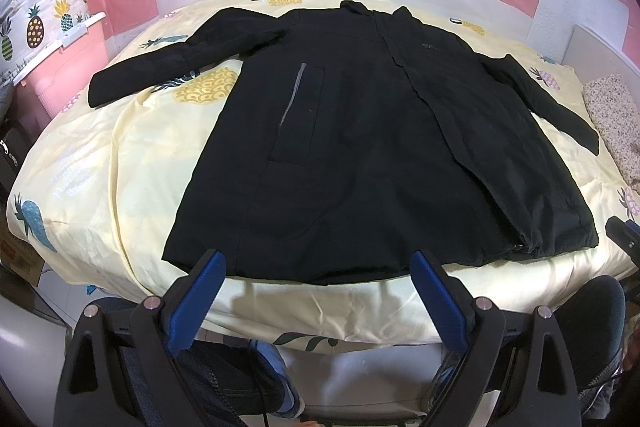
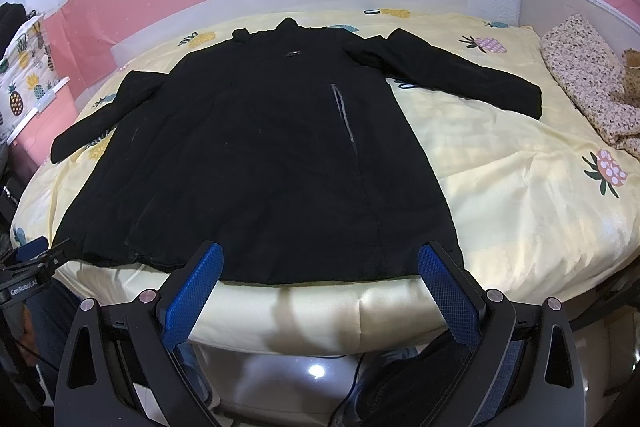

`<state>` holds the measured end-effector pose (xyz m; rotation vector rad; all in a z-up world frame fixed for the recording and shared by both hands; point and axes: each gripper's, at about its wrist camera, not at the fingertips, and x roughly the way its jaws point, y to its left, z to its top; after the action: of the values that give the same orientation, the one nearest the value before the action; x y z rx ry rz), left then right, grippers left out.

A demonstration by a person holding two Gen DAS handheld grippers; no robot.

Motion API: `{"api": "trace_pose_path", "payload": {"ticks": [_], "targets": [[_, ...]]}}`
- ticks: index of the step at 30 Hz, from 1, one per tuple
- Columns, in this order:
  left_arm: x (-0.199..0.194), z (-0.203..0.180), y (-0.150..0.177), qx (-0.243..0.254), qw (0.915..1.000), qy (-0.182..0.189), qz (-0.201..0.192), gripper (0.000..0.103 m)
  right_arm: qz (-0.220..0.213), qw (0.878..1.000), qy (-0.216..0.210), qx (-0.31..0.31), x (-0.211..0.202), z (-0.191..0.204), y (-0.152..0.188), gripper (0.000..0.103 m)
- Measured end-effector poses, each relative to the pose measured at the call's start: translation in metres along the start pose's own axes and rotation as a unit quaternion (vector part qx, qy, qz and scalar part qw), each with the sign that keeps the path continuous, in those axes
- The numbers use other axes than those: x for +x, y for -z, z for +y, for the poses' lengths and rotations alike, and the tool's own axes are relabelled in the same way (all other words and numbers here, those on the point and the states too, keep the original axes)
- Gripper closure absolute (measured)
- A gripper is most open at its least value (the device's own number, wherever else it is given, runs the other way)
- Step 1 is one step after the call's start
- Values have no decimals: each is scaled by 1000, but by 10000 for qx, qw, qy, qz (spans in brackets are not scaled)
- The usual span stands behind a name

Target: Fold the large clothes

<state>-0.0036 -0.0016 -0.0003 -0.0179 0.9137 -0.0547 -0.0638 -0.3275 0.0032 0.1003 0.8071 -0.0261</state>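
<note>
Both claws, left gripper (image 1: 318, 267) and right gripper (image 2: 320, 259), gape wide, holding nothing.
Black coat (image 1: 360, 131) lies flat on the pineapple-print bedsheet (image 1: 120, 155).

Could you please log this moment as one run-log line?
black coat: flat, unfolded on bed | left claw: open, empty | right claw: open, empty

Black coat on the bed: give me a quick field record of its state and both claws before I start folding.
garment: long black padded coat, spread flat, front up, collar at the far side
sleeves: both stretched outward, left sleeve, right sleeve
surface: pale yellow pineapple-print bedsheet
left claw: open, hovering at the hem, holding nothing
right claw: open, hovering at the hem, holding nothing
folds made: none
</note>
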Motion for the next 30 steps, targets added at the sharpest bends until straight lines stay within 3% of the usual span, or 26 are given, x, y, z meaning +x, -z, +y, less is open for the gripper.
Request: {"api": "trace_pose_path", "payload": {"ticks": [20,30], "targets": [[23,11,-11,-49,9999,-45,96,8,-58,9990,-406,-199,25,20,-19,5],[48,39,-41,-133,9996,-227,39,8,11,9964,-584,-613,56,51,-43,5]]}}
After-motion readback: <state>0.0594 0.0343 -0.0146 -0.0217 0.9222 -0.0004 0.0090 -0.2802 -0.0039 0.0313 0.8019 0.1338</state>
